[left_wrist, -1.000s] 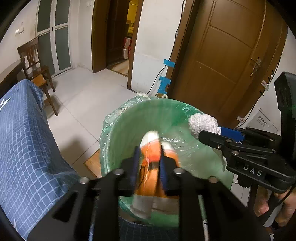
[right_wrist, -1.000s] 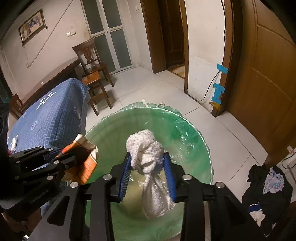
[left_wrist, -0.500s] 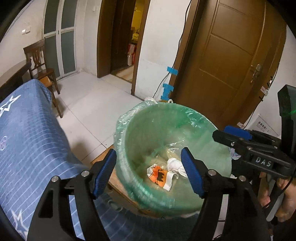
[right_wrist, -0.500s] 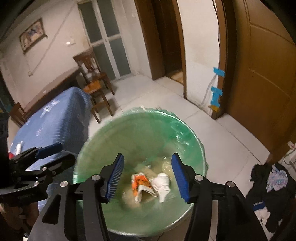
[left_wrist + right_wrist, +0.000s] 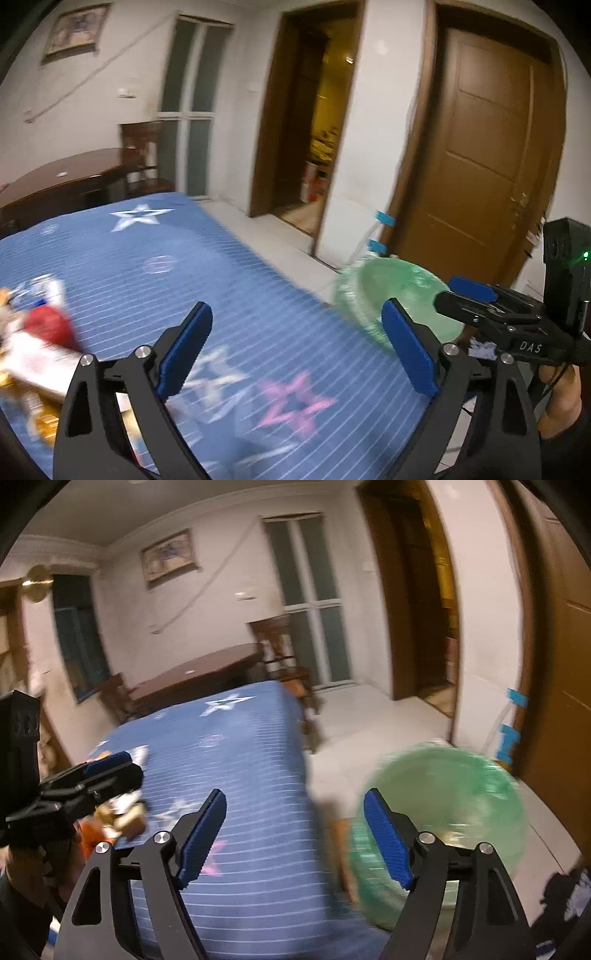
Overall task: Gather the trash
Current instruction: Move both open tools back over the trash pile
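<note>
Both claws, left claw [image 5: 297, 349] and right claw [image 5: 295, 836], are opening with nothing between them. The green-lined bin [image 5: 454, 812] sits lower right; wrappers [image 5: 35, 345] at the bench's [image 5: 229, 280] left edge still need collecting.

Blue star-patterned tablecloth [image 5: 236, 280], green bin liner [image 5: 461, 797]

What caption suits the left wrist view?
Left tongs opening, empty, over the blue star-print cloth; blurred trash at left, green-lined bin at right.
</note>
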Demonstrator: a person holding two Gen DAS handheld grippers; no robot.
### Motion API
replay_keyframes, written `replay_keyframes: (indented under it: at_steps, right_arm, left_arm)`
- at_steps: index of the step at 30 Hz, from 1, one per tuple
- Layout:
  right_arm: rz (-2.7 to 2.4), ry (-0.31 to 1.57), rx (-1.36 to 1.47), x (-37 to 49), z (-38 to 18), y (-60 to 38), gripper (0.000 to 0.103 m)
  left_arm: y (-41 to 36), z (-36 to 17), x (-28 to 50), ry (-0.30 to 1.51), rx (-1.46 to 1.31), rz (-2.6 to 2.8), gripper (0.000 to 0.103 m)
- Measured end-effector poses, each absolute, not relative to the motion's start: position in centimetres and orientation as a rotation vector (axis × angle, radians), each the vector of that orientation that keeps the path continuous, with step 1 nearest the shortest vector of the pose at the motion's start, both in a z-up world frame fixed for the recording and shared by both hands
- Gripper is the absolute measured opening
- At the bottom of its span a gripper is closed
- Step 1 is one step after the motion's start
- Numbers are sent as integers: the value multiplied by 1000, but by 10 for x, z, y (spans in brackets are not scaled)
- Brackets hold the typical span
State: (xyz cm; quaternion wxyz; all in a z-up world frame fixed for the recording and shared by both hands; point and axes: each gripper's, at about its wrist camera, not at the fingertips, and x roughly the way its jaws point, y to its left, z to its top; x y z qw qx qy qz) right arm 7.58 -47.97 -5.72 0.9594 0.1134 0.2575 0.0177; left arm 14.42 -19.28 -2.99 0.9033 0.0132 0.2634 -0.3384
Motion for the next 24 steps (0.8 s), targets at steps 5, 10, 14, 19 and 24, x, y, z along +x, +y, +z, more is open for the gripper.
replay_keyframes:
  at_steps: [5,10,14,19,24]
  right_arm:
    - [152,540,199,87,-57,-414,79]
    - [252,596,183,104,-70,-354,79]
    - [298,629,179,115,-85,-322,79]
    - [317,638,168,121,-90,-306,79]
    - [319,651,162,129,-93,-299,79]
  left_arm:
    - [-99,-32,144,529,54,-530,91]
    - [-12,-49,157,551,24,-337,91]
    - [22,-65,173,594,0,-284,91]
    - [25,-82,190,642,60,-264,81]
    - [31,-84,198,655,27,-278,76]
